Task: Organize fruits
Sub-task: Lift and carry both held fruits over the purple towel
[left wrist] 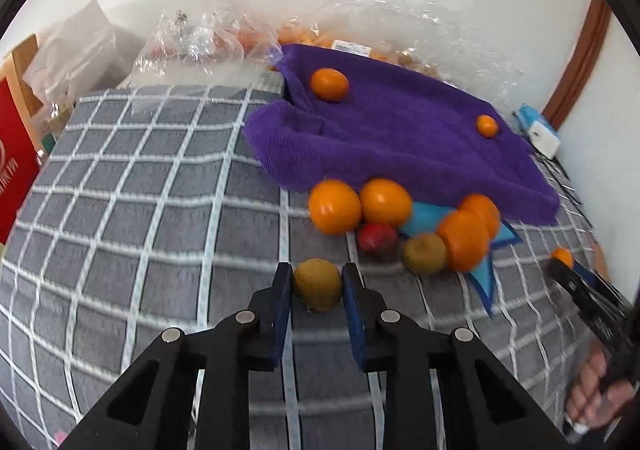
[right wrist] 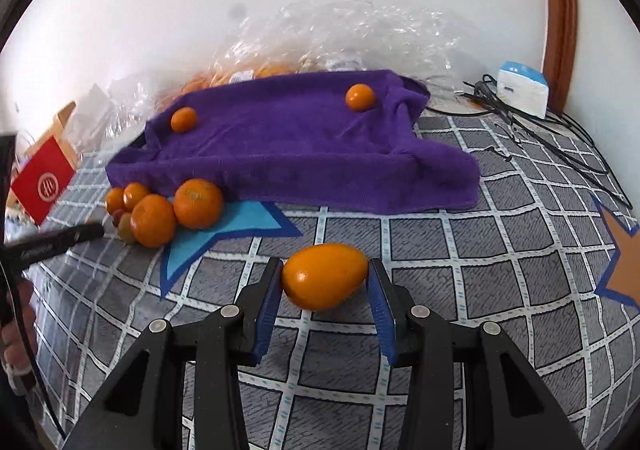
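Grey checked cloth [left wrist: 140, 185], left gripper [left wrist: 317, 282] clamped on brownish fruit [left wrist: 318, 284], perhaps a kiwi, right gripper [right wrist: 325, 278] gripping orange fruit [right wrist: 325, 276].

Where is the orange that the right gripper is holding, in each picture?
Left wrist view: the held orange peeks out at the far right edge.
Right wrist view: the same orange sits low in the middle, between the fingers.
Shared landmark: the purple towel.
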Motion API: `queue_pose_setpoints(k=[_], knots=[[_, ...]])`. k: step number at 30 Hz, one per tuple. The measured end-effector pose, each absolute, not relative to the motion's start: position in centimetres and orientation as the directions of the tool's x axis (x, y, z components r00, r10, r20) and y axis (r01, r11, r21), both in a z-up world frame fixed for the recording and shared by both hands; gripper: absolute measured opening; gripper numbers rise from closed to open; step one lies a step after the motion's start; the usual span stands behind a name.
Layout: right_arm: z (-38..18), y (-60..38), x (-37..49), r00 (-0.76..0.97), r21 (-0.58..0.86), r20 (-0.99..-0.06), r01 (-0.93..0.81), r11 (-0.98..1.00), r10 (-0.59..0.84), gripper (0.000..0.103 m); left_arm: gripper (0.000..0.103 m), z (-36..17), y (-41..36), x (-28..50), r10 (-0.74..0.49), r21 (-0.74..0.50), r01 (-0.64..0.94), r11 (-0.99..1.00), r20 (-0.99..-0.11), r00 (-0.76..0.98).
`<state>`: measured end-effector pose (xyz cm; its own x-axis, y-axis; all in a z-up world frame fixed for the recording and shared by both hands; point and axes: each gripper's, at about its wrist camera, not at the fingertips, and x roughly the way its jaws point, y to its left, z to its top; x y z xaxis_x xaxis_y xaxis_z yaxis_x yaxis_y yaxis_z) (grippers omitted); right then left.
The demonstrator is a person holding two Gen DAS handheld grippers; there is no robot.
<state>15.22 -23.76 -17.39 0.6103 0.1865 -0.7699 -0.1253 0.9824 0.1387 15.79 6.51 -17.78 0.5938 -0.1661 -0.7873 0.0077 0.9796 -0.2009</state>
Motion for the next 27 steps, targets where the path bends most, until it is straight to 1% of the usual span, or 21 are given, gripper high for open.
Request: queue_pose_setpoints(k=[2, 4, 5, 9, 19, 23, 27], knots=[[-17.6, -23.9, 15.3, 0.602, 0.148, -0.774, -0.129, 0.981, 0.196, 0.042, 0.024, -18.3, 6.3, 15.0, -0.174, -0.195, 0.030, 0.980, -0.780, 0.601], [-17.6, -23.8, 15.4, 0.599, 0.152, -0.775, -0.134, 0.979, 0.202, 0.042, 0.025, -18.6, 6.0, 14.1, -0.141, -0.156, 0.035, 0.987, -0.749, 0.647], [-17.7, -23.7, 15.5, 0.592, 0.152, -0.780, -0.136, 0.979, 0.204, 0.042, 0.025, -18.6, 5.9, 14.0, -0.135, -0.149, 0.034, 0.988, -0.751, 0.646], [-18.2, -23.4, 15.9, 0.565, 0.143, -0.801, -0.138, 0.980, 0.197, 0.042, 0.024, -18.6, 6.5, 13.9, -0.162, -0.185, 0.032, 0.982, -0.748, 0.644], [-18.2, -23.0, 15.8, 0.568, 0.108, -0.805, -0.140, 0.984, 0.170, 0.042, 0.024, -18.8, 7.1, 14.0, -0.206, -0.248, 0.025, 0.968, -0.737, 0.644], [-18.2, -22.8, 15.7, 0.567, 0.106, -0.804, -0.160, 0.981, 0.179, 0.042, 0.024, -18.9, 8.4, 13.6, -0.265, -0.342, 0.013, 0.940, -0.703, 0.660], [-18.0, -22.7, 15.5, 0.573, 0.106, -0.797, -0.176, 0.979, 0.190, 0.042, 0.024, -18.6, 8.2, 13.2, -0.257, -0.335, 0.016, 0.942, -0.690, 0.676]])
